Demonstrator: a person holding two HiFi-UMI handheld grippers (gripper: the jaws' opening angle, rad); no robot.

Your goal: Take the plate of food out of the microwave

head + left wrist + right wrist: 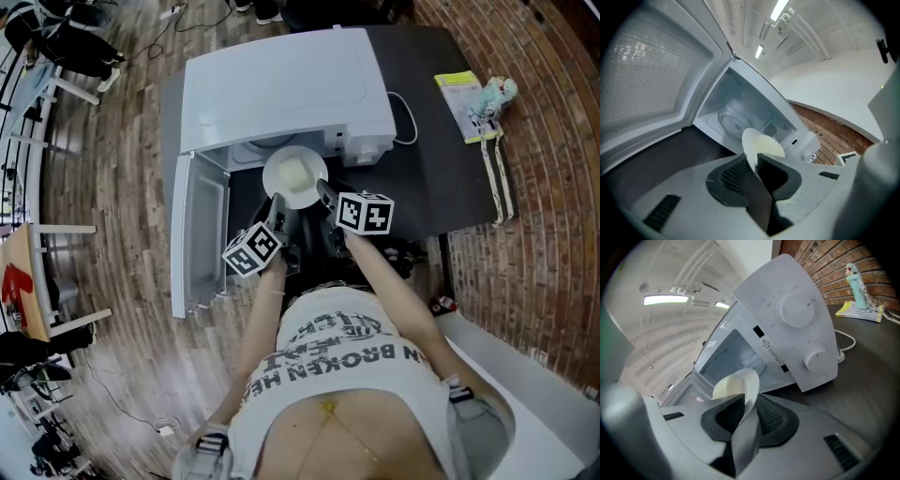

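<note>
Sitting on the dark table (441,112), the white microwave (281,89) has its door (202,234) swung wide open to the left. The white plate (314,159) is held in the air at the mouth of the cavity, off the glass turntable (733,123) that shows bare behind it, with pale yellow food (292,174) lying on it. The left gripper (275,211) has its jaws partly closed and clamped on the near left rim, the ribbed pads pressing either face. The right gripper (323,192) pinches the near right rim in the same way. Near the table's far right corner lie a yellow booklet (459,103) and a small pale bottle (494,94).
</note>
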